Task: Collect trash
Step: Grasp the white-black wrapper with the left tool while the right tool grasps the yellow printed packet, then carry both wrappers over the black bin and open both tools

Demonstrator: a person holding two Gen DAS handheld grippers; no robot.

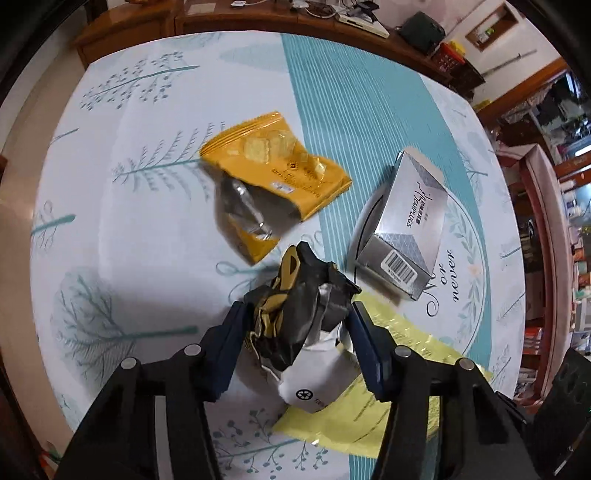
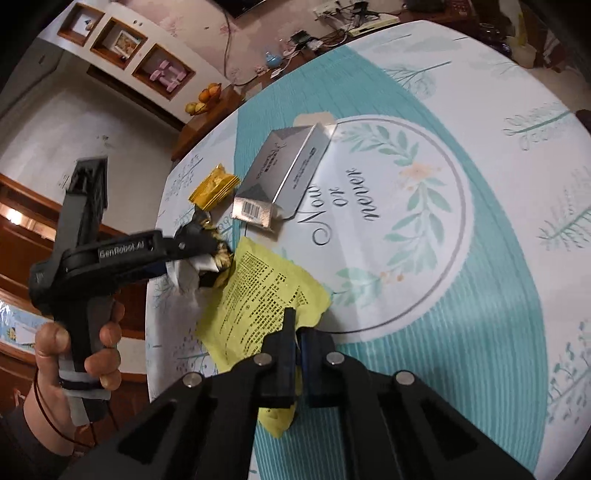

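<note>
Crumpled wrapper between left gripper fingers, pads touching.

We see a smooth printed tablecloth, faintly glossy. The orange snack wrapper is shiny plastic film with a foil-like inside. The crumpled black-and-gold wrapper looks like creased, glossy foil. The box is silvery, reflective cardboard. The yellow leaflet is thin matt paper. Behind them stands a polished wooden sideboard.
</note>
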